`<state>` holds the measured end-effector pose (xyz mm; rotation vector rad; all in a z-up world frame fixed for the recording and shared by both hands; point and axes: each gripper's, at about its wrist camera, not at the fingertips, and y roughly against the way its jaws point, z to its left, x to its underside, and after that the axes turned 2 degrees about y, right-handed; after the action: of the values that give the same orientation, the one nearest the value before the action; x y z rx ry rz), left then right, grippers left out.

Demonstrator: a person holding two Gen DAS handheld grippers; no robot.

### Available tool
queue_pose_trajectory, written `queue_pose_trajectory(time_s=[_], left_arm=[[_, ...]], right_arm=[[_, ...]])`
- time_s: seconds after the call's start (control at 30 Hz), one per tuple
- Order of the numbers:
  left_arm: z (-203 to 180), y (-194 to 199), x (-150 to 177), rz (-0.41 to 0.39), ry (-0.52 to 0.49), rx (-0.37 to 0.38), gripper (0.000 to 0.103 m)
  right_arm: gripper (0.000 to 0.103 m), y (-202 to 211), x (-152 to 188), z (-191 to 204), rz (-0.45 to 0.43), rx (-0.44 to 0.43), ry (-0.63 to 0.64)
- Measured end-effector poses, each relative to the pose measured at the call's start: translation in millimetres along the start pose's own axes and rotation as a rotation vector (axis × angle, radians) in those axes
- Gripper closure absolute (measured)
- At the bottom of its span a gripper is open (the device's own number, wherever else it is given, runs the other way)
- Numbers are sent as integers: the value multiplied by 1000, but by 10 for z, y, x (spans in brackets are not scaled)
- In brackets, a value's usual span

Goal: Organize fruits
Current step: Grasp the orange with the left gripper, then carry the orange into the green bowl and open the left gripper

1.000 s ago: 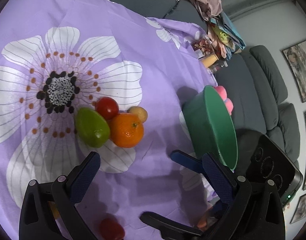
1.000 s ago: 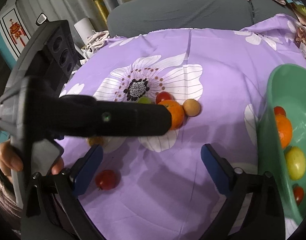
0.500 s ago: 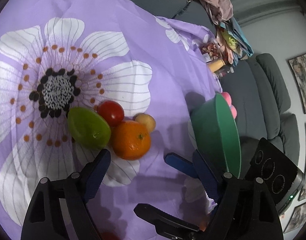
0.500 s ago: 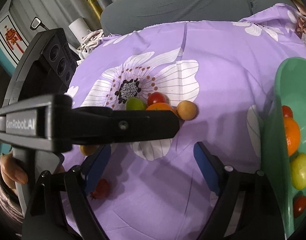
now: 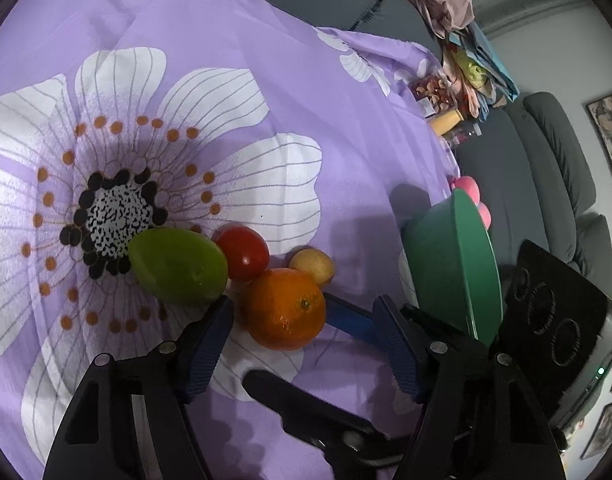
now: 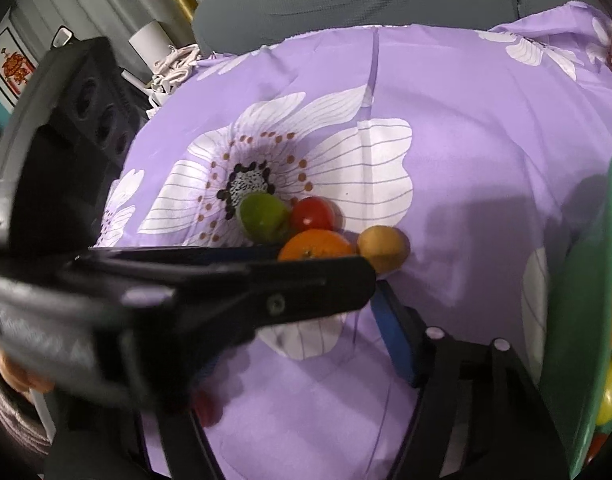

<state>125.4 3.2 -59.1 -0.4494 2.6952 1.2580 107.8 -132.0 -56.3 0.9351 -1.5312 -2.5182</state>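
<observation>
The orange (image 5: 284, 312) sits on the purple flower cloth (image 5: 266, 92) that covers the surface, in a little bunch with a green fruit (image 5: 178, 266), a red tomato (image 5: 242, 252) and a small yellow fruit (image 5: 311, 266). It touches the tomato and the small yellow fruit, and sits just beside the green fruit. The left gripper (image 5: 302, 344) has its fingers (image 5: 208, 340) on both sides of the orange and they are closing, but they do not press on it yet. The right gripper (image 6: 393, 332) is closing too, with nothing seen between its fingers. It sits low, just beside the orange, and the left gripper hides part of it. The orange looks round, firm and a bit heavy, with bumpy skin that should not slip much. I think it is best to hold it across its fat middle, gently, so it does not roll away and push the tomato. The green bowl (image 5: 457, 272) on the right already has some fruits in it.
</observation>
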Motion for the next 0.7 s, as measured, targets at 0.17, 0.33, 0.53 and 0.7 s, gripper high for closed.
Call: queue_pose_trajectory(time_s=[0.17, 0.33, 0.53, 0.7], left_arm=[[2, -28, -18, 14, -18, -16, 44], [0, -35, -26, 14, -24, -22, 48], [23, -26, -6, 12, -24, -25, 56], [-34, 77, 52, -5, -40, -12, 56]], right_arm=[[51, -52, -62, -5, 25, 6, 1], [60, -100, -124, 35, 41, 55, 50], [61, -89, -119, 50, 19, 76, 82], [61, -7, -117, 107, -12, 74, 104]])
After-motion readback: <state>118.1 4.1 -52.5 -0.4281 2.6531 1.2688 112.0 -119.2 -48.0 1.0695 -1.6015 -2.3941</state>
